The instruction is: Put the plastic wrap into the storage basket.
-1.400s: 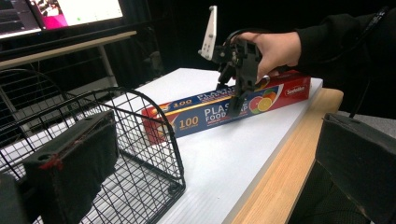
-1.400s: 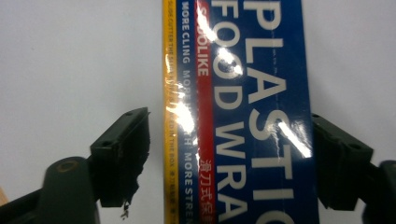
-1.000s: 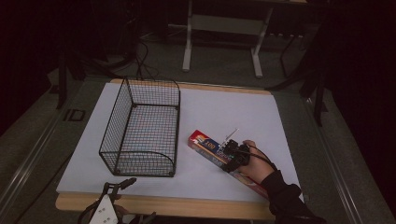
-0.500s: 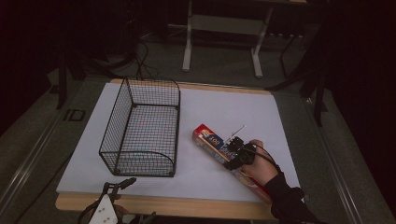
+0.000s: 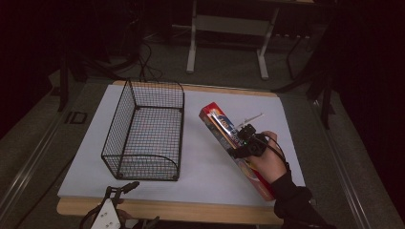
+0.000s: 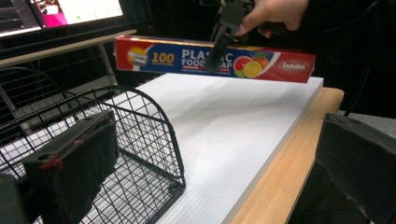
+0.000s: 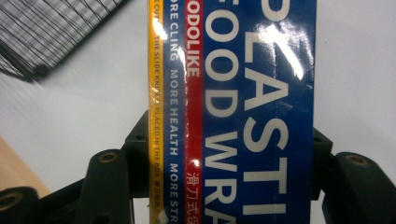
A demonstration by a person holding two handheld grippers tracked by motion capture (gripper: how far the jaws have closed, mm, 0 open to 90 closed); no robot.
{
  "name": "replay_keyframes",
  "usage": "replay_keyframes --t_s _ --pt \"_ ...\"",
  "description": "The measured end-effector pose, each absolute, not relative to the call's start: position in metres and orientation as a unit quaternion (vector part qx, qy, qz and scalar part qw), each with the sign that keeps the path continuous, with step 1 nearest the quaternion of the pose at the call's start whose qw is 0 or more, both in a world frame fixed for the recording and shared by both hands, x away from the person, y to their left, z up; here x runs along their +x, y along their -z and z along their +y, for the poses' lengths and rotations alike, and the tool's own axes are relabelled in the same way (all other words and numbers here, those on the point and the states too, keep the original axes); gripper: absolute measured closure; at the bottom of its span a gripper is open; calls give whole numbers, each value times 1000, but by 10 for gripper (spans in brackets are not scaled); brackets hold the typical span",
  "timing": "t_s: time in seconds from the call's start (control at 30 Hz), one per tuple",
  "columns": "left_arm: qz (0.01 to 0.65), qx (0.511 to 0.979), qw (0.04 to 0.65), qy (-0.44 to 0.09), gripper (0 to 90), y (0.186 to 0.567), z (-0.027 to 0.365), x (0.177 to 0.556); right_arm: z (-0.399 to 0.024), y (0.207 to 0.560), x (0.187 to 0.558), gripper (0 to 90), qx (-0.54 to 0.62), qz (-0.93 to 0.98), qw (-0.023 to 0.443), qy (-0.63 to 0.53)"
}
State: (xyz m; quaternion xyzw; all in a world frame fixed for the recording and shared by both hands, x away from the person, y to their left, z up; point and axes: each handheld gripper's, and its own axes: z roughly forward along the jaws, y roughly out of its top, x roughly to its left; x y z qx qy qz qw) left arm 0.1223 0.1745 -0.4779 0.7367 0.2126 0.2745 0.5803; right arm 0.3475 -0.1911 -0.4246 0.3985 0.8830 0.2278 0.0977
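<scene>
A long red and blue box of plastic food wrap (image 5: 218, 125) hangs in the air over the white board, and my right gripper (image 5: 244, 143) is shut on its middle. In the right gripper view the box (image 7: 243, 93) sits between the two black jaws of that gripper (image 7: 231, 144), which press on its sides. The left gripper view has the box (image 6: 187, 58) held level above the board by the right gripper (image 6: 219, 42). My left gripper (image 5: 144, 202) rests at the table's front edge, open and holding nothing (image 6: 212, 163). A black wire basket (image 5: 117, 129) stands left of the box.
The white board (image 5: 205, 167) covers most of the wooden table (image 5: 191, 212). The basket's curved near end (image 6: 140, 135) lies close in front of my left gripper. A metal frame's legs (image 5: 192, 43) stand on the floor beyond the table. A lit screen (image 6: 70, 9) is behind.
My right gripper has risen with the box in it, so the box is off the board and its far end has swung toward the basket. The left gripper has stayed put.
</scene>
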Motion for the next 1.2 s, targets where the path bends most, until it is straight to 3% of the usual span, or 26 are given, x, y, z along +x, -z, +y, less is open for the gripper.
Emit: replay_keyframes --t_s 0.63,1.2 --pt "211 738 581 -271 0 478 175 122 -130 365 361 405 404 820 143 -380" --pt "205 740 581 -269 0 479 175 122 -39 326 371 404 377 794 178 -442"
